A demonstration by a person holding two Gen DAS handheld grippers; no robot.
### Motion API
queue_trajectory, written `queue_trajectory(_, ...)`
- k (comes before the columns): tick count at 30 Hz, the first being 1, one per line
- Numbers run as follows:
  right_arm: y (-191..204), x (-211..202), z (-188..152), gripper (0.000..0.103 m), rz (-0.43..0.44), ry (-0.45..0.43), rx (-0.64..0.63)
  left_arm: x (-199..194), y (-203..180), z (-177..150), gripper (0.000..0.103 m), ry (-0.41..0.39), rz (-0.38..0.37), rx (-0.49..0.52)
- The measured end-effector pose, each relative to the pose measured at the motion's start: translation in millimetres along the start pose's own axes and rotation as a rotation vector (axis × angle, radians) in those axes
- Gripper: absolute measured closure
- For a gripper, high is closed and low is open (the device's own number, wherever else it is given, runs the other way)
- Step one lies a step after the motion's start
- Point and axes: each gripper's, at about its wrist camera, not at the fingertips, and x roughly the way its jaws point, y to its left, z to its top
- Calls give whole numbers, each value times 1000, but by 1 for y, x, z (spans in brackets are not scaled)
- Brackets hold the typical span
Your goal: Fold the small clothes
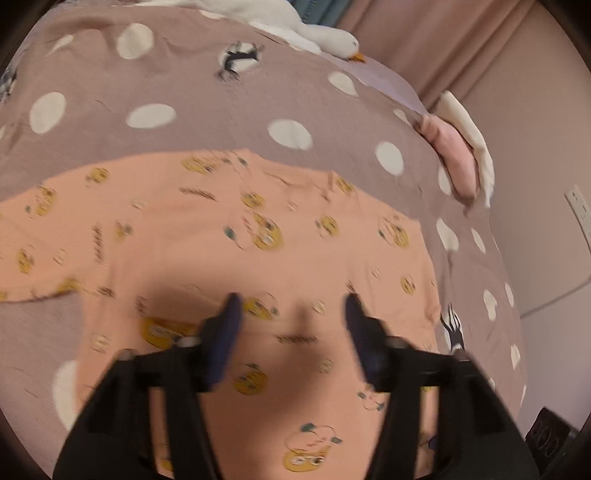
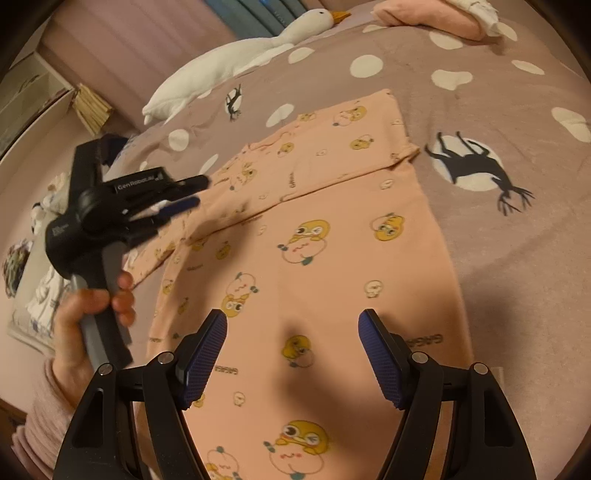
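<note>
A peach child's top [image 2: 332, 229] with yellow cartoon prints lies flat on the bed, one sleeve folded across its upper part. It also fills the left wrist view [image 1: 229, 240]. My left gripper [image 1: 291, 299] is open and empty, hovering just above the garment's lower part; it also shows from the side at the left of the right wrist view [image 2: 197, 192]. My right gripper [image 2: 291, 317] is open and empty above the garment's body, its blue pads [image 2: 205, 354] wide apart.
The bed has a mauve cover [image 2: 498, 110] with white dots and deer prints. A white plush goose [image 2: 236, 59] lies at the far side. Folded pink and white clothes [image 2: 443, 18] sit at the far corner; they show in the left wrist view [image 1: 461, 155].
</note>
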Motion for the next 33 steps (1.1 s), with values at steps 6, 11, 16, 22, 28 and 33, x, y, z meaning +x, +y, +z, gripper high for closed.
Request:
queue_trajectory(6,0,-5,3,29,2,-16,-6,-29,23,-10,40,-57,-39,-35)
queue_trajectory(11,7,3,5,29,10,1,-31,-96,148,-15,40,-224,-35,-392)
queue_trajectory(16,12,18,3,29,5,42,-40,-163,261,-44,39,-406,33,-682)
queue_trajectory(22,24,30,5,29,-11,68,-68,-178,329,-56,39,-474,34,-861)
queue_trajectory(28,36,34,5,29,-42,76,-115,-163,357,-52,40,-484,3,-963)
queue_trajectory(33,39,37,6,30,-75,84,-144,-158,375,-44,94,-470,72,-969)
